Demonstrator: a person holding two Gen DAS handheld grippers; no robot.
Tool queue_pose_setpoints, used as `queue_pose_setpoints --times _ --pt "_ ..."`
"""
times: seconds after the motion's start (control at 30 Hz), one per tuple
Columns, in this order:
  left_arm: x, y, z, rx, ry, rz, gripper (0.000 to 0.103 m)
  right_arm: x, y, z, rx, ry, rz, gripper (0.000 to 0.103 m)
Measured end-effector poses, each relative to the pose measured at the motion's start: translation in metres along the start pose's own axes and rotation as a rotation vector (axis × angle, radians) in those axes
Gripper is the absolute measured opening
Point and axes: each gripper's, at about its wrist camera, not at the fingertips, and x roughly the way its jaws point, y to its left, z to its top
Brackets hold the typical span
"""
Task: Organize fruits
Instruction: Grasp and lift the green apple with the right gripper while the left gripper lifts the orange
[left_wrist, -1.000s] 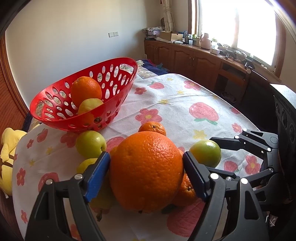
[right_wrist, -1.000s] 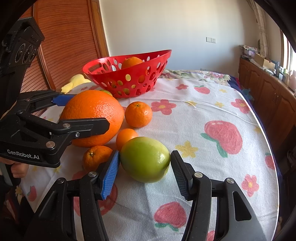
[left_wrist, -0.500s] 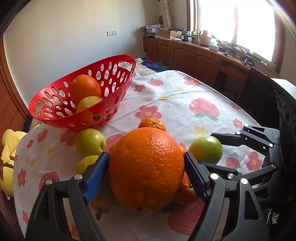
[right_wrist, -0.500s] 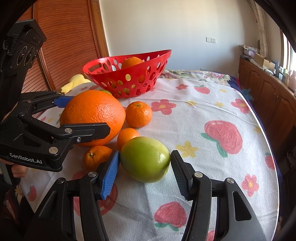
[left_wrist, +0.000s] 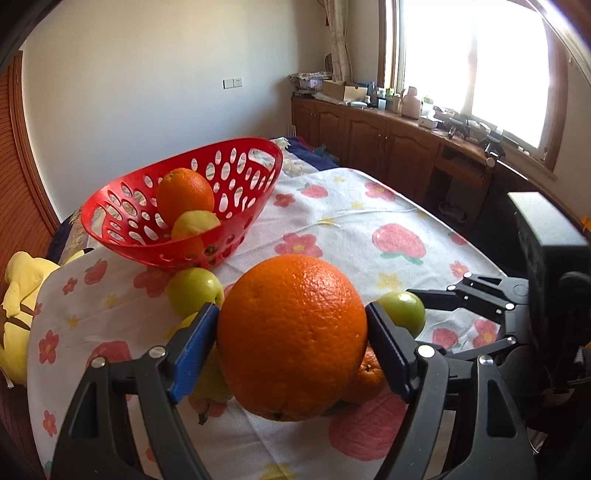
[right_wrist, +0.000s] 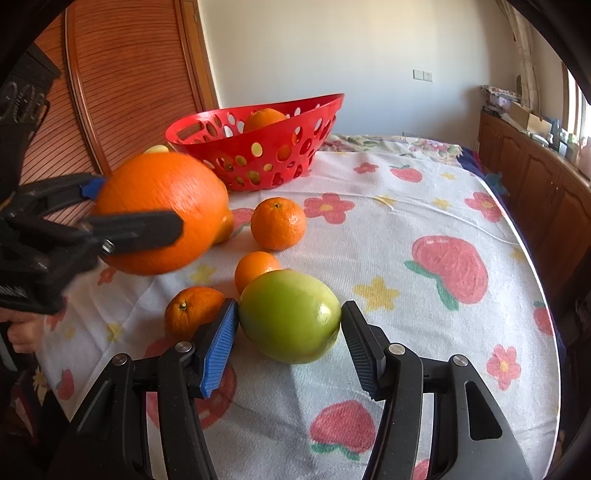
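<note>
Your left gripper (left_wrist: 291, 332) is clamped on a large orange (left_wrist: 291, 338), its blue pads pressed against the fruit's two sides and the fruit lifted clear of the cloth. From the right wrist view that same gripper reaches in from the left edge, fingers roughly level, and part of your bare left hand (right_wrist: 20, 330) shows beneath its black body. Your right gripper (right_wrist: 288, 339) sits low over the table with its jaws spread around a green apple (right_wrist: 290, 315); the left pad lies just beside the apple's skin, the right pad stands a little apart from it.
</note>
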Motion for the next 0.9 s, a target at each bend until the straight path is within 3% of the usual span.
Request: queue_pose_setpoints --times 0.63,0.9 --pt "-0.055 0.024 0.031 -0.025 -0.132 0.010 0.079 -0.007 -0.003 0.002 0.005 -0.006 -0.008 0.058" --pt "-0.062 0.052 0.050 -0.044 -0.165 0.047 0.079 -0.026 -0.013 0.040 -0.024 -0.068 -0.007 0.058"
